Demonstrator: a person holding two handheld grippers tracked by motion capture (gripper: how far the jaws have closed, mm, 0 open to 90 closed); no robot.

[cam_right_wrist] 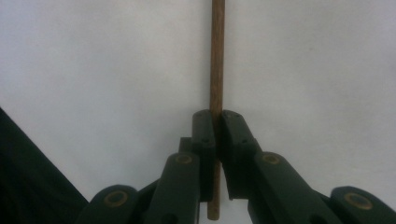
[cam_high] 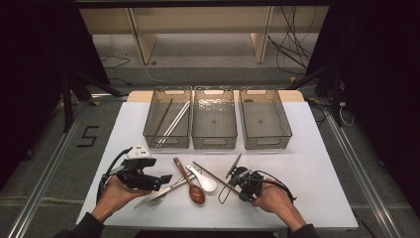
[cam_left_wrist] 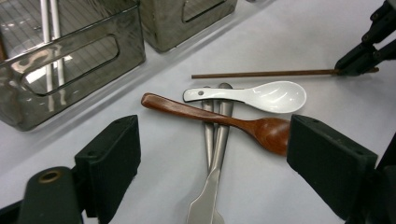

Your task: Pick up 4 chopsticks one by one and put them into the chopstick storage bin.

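Colours noted at the white counter (cam_high: 307, 163)

Brown chopstick (cam_right_wrist: 216, 56), reddish-brown wooden spoon (cam_left_wrist: 219, 121), white ceramic spoon (cam_left_wrist: 261, 95), silver cutlery (cam_left_wrist: 212, 158) recorded; smoky grey translucent bins (cam_high: 214, 119); black jaws seen on both grippers.

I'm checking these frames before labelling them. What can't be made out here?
- Metal utensils: heads cut off by the bottom edge in the left gripper view; in the high view, partly hidden by the left gripper.
- Brown chopstick: far end cut off by the top edge in the right gripper view.
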